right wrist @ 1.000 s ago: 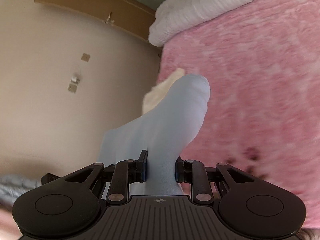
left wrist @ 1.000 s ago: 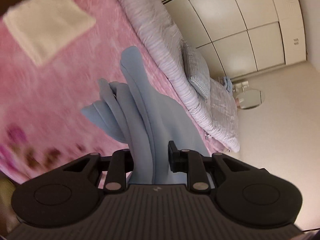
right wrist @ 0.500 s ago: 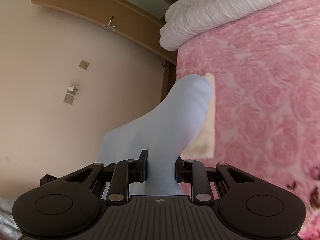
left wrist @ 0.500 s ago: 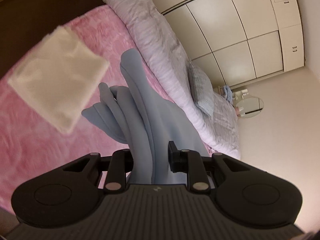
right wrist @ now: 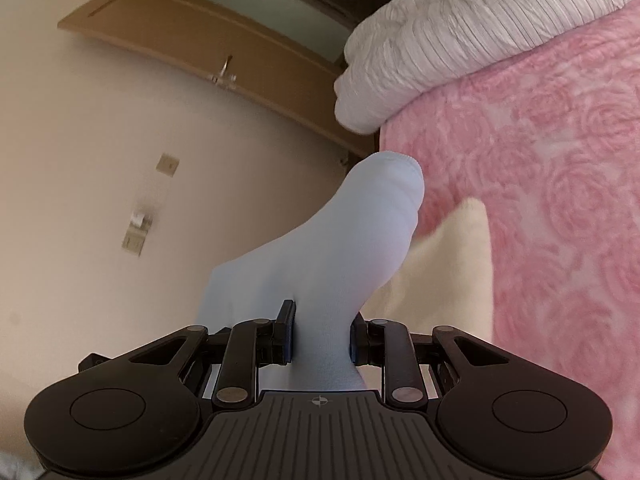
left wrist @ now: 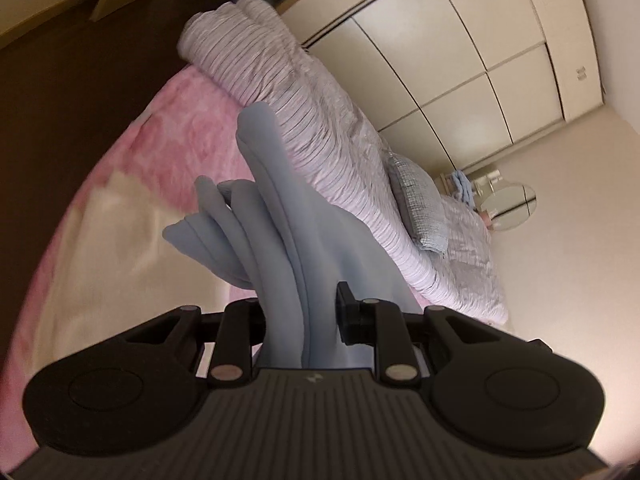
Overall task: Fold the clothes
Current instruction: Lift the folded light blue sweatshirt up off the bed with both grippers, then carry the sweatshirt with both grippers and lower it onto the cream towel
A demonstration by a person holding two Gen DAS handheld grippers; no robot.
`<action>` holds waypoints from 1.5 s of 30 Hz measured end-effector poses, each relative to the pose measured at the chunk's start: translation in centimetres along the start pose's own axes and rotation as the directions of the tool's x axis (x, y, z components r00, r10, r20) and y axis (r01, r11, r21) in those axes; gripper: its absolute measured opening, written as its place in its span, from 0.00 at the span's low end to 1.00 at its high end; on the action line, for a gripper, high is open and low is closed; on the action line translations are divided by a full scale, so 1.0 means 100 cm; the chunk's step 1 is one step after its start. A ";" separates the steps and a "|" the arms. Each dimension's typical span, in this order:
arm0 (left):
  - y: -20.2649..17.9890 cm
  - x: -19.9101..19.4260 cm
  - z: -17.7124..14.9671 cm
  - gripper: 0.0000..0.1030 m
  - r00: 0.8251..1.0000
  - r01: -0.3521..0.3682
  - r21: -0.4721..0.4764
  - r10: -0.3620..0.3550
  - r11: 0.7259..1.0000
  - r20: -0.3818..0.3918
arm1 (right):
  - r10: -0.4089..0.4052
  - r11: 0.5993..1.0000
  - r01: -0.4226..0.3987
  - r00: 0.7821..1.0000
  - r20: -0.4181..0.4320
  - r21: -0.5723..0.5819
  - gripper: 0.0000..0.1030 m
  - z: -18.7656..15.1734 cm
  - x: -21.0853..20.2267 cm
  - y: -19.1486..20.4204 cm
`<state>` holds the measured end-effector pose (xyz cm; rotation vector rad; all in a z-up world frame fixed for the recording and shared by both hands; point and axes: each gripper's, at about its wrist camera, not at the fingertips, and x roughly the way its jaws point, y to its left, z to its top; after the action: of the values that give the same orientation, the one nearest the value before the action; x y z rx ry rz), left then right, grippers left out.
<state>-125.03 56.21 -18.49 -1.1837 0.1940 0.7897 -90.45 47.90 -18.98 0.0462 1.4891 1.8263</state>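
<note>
My left gripper (left wrist: 301, 316) is shut on a light blue garment (left wrist: 276, 232), whose bunched folds hang from the jaws above the pink bed cover (left wrist: 176, 136). My right gripper (right wrist: 320, 334) is shut on another part of the same light blue garment (right wrist: 344, 248), which sticks out past the jaws. A folded cream cloth lies on the bed, blurred in the left wrist view (left wrist: 120, 256) and beside the garment in the right wrist view (right wrist: 448, 264).
A rolled striped lilac quilt (left wrist: 320, 128) lies along the bed, also in the right wrist view (right wrist: 460, 32). A grey pillow (left wrist: 420, 208) rests on it. A cream wardrobe (left wrist: 460, 60) stands behind. A wooden door (right wrist: 208, 40) and bare wall are at left.
Both grippers have carried the blue garment toward the folded cream cloth, which now lies close under them. Both grips are unchanged.
</note>
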 end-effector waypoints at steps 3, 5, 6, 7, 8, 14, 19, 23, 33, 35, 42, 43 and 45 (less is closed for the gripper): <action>0.022 0.015 0.019 0.19 0.999 0.017 0.030 -0.016 0.999 -0.032 | -0.008 1.000 0.009 0.999 0.048 -0.006 0.23 0.002 0.023 -0.006; 0.040 0.025 0.028 0.19 0.998 0.019 0.039 -0.016 0.999 -0.064 | -0.024 1.000 0.024 0.997 0.073 -0.003 0.23 -0.002 0.037 -0.012; 0.049 0.029 0.030 0.19 0.997 0.019 0.041 -0.016 0.999 -0.078 | -0.033 0.999 0.033 0.996 0.082 -0.002 0.23 -0.005 0.045 -0.015; 0.059 0.034 0.032 0.19 0.996 0.020 0.039 -0.016 0.999 -0.093 | -0.043 0.999 0.044 0.995 0.088 -0.001 0.23 -0.010 0.053 -0.019; 0.069 0.038 0.033 0.19 0.994 0.019 0.040 -0.015 0.999 -0.107 | -0.055 0.998 0.055 0.994 0.093 0.003 0.23 -0.015 0.060 -0.023; 0.116 0.055 0.023 0.19 0.989 0.018 0.076 -0.007 0.997 -0.145 | -0.098 0.995 0.098 0.989 0.107 0.006 0.23 -0.046 0.091 -0.052; 0.151 0.075 -0.003 0.20 0.983 -0.016 0.097 0.033 0.995 -0.181 | -0.174 0.985 0.173 0.980 0.097 0.013 0.25 -0.070 0.115 -0.084; 0.171 0.078 -0.021 0.20 0.982 -0.035 0.090 0.051 0.995 -0.180 | -0.272 0.961 0.269 0.960 0.057 0.062 0.33 -0.087 0.129 -0.110; 0.166 0.081 -0.013 0.23 0.969 -0.074 0.139 0.104 0.988 -0.223 | -0.356 0.935 0.354 0.931 0.085 0.036 0.45 -0.084 0.121 -0.094; 0.164 0.071 -0.013 0.25 0.969 -0.109 0.113 0.131 0.988 -0.211 | -0.365 0.931 0.364 0.928 0.073 0.031 0.45 -0.083 0.127 -0.094; 0.125 0.013 0.002 0.24 0.957 -0.255 0.176 0.275 0.951 -0.098 | -0.473 0.880 0.474 0.876 0.090 0.007 0.45 -0.070 0.111 -0.066; 0.116 0.005 0.005 0.23 0.954 -0.269 0.203 0.289 0.942 -0.077 | -0.485 0.873 0.488 0.867 0.118 0.002 0.45 -0.066 0.105 -0.060; 0.096 0.005 0.009 0.15 0.952 -0.274 0.287 0.301 0.918 -0.054 | -0.497 0.864 0.503 0.853 0.157 0.002 0.44 -0.057 0.097 -0.052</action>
<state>-131.01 58.71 -25.59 -0.9375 0.5535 0.9292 -97.26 48.83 -29.24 -0.2021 1.2144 1.3910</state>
